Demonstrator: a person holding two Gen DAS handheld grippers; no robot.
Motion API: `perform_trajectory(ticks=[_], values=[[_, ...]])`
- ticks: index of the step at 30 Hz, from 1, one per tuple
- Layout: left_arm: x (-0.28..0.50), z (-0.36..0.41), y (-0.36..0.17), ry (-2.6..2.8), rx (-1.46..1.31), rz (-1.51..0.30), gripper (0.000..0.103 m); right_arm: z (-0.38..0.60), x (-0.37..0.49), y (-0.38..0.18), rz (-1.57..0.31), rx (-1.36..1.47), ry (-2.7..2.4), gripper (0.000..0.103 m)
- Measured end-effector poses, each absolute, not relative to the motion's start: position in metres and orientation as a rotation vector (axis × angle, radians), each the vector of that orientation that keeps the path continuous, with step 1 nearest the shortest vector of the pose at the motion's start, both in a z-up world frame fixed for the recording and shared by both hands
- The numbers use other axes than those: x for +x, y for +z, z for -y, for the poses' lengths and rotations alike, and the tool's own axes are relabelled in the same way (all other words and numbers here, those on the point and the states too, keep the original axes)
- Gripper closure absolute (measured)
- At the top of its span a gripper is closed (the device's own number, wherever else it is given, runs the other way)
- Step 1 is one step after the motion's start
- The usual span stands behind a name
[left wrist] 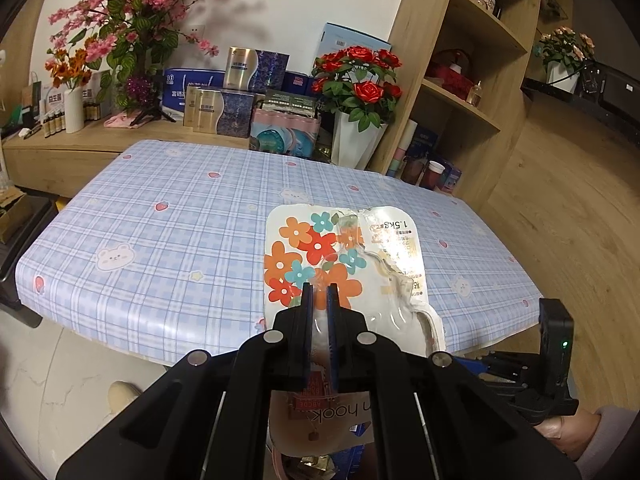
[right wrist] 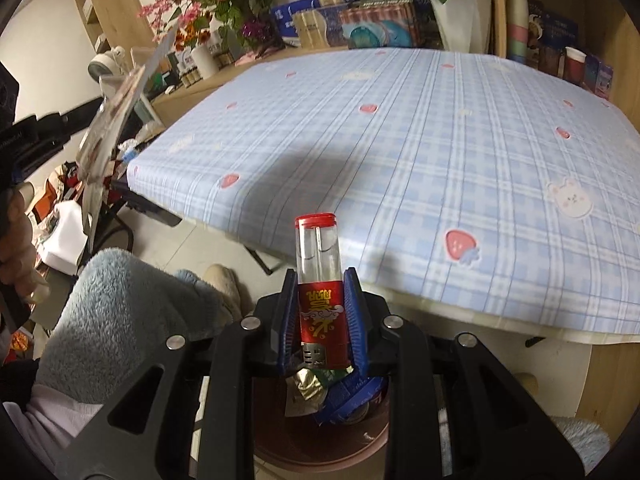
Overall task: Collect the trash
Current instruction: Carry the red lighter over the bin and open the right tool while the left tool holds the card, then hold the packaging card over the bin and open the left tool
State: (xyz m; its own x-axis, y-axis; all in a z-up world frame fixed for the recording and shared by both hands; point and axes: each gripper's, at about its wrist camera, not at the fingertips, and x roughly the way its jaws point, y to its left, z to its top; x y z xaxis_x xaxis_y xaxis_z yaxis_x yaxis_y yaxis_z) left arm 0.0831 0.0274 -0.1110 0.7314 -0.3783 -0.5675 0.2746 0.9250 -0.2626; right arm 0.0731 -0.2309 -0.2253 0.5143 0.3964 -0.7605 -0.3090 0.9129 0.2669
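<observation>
The left gripper (left wrist: 319, 294) pinched the torn flowered packaging card (left wrist: 344, 256) by its near edge, fingers narrow. The right gripper (right wrist: 320, 292) clamped a red lighter (right wrist: 320, 292) upright. Both hung off the desk (right wrist: 440, 140) above the bin (right wrist: 320, 440) at 6 o'clock, apparently for dropping.

Flat packaging card (left wrist: 344, 264) printed with orange, red and teal flowers, with a torn clear plastic blister on its right half, is held off the table above its near edge, toward the near right corner; seen edge-on from the right wrist view (right wrist: 116, 120), it hangs beyond the table's left edge. Lighter (right wrist: 320, 292) with a red cap, a clear body and a red label with gold characters stands upright just off the table's near edge. Below it, crumpled gold foil and blue wrappers (right wrist: 340, 396) lie in a round pinkish bin (right wrist: 320, 450).
</observation>
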Motion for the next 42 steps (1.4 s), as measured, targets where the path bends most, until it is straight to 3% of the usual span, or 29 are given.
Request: perform_trajectory(ticks=[9, 14, 17, 28, 42], values=[[0.073, -0.024, -0.106, -0.376, -0.158, -0.639, 0.096, 0.234, 0.074, -0.220, -0.943, 0.110, 0.378, 0.057], [0.065, -0.015, -0.104, -0.389, -0.132, -0.629, 0.096, 0.257, 0.072, -0.184, -0.805, 0.142, 0.292, 0.015], [0.060, -0.009, -0.104, -0.398, -0.125, -0.630, 0.096, 0.270, 0.069, -0.160, -0.724, 0.156, 0.248, 0.006], [0.048, 0.020, -0.113, -0.438, -0.058, -0.653, 0.096, 0.300, 0.052, -0.116, -0.575, 0.144, 0.189, 0.006], [0.039, 0.063, -0.152, -0.500, 0.012, -0.761, 0.096, 0.317, 0.040, -0.113, -0.552, 0.180, 0.166, 0.006]])
